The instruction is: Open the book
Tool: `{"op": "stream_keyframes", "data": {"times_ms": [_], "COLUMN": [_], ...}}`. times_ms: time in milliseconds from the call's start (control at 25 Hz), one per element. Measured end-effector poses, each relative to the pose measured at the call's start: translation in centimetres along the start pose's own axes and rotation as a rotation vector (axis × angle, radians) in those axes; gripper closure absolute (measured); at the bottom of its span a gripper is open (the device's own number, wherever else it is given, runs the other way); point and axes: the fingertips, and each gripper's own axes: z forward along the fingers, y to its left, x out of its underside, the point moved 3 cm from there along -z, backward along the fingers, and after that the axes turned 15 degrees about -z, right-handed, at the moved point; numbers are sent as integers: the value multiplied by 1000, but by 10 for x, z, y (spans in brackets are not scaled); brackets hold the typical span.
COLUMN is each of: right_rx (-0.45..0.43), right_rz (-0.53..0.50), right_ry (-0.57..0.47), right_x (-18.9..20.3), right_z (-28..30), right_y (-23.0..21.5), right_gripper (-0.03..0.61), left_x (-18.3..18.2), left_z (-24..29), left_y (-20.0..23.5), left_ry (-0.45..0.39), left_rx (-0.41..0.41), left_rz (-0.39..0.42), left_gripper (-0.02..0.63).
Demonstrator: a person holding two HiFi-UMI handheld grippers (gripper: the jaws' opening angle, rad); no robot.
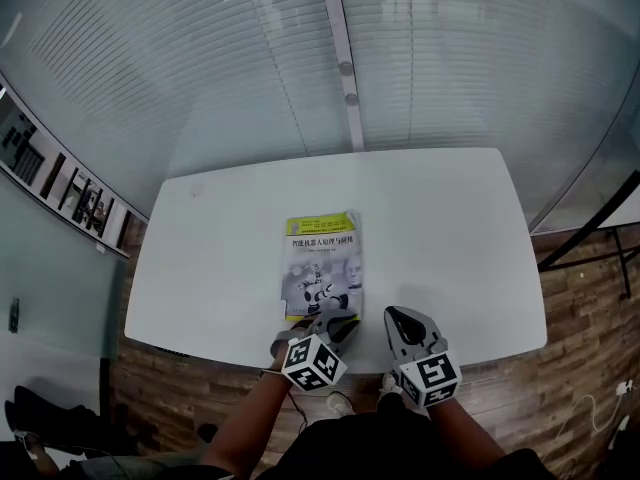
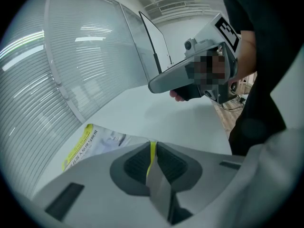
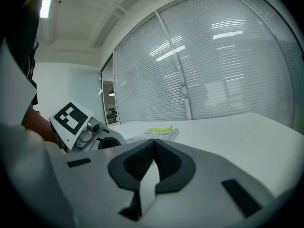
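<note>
Nipping the yellow near edge of the grey-and-yellow paperback book (image 1: pixel 322 268), flat mid-front on the white rounded table (image 1: pixel 450 218) below slatted window blinds (image 1: pixel 200 68), left gripper (image 1: pixel 335 325) jaws nearly together; right gripper (image 1: pixel 398 320) just beside, jaws closed on nothing.

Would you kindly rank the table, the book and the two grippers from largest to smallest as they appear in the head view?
1. The table, by far.
2. The book, only slightly ahead.
3. The left gripper and right gripper: alike, so unranked. Both sit nearest the camera, which enlarges them.
</note>
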Motion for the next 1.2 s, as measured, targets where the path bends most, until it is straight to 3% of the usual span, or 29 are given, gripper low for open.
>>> {"op": "stream_keyframes", "data": {"times_ms": [160,320,520,1200], "right_rx": [9,-10,-32,-84], "right_rz": [-22,-15,-20,-93], "right_ry": [-11,-5,12,2], "right_x": [1,0,-3,-5], "right_z": [3,5,6,15], "right_y": [-3,3,13,41], "right_gripper": [572,572,572,572], "left_x": [-4,-9,-16,-29], "left_z": [-6,-15,-28,-79], "left_y": [5,9,17,51], "left_ry": [-54,-111,-206,-465], "left_rx": [21,-8,-27,-111], "left_rz": [-94,-124,-233,-442], "left_gripper": [580,588,592,594]}}
